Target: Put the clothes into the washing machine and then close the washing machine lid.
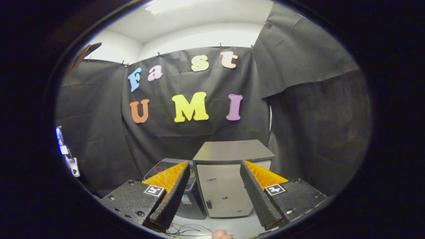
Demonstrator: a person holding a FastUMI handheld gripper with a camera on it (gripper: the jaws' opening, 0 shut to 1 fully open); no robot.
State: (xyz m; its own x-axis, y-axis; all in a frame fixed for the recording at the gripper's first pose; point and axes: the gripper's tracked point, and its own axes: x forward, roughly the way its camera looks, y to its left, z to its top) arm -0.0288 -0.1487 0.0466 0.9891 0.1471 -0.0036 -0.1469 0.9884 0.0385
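Note:
My gripper [217, 220] is open, and its two fingers stand wide apart with nothing between them. Beyond them, against the black cloth wall, stands a dark top-loading washing machine [194, 202]. Its tinted lid [158, 167] lies down, and my left finger [171, 196] hides much of it. Right beside it is a taller grey cabinet [225, 189] with a flat top [232, 151], seen through the gap between the fingers. A small pinkish shape [221, 235] peeks in just below the fingers; I cannot tell what it is.
Thin dark cables [186, 229] lie on the pale floor [239, 227] in front of the machine. A small white-and-blue fitting [68, 156] hangs at the left wall. Black cloth closes the booth at the back and on both sides.

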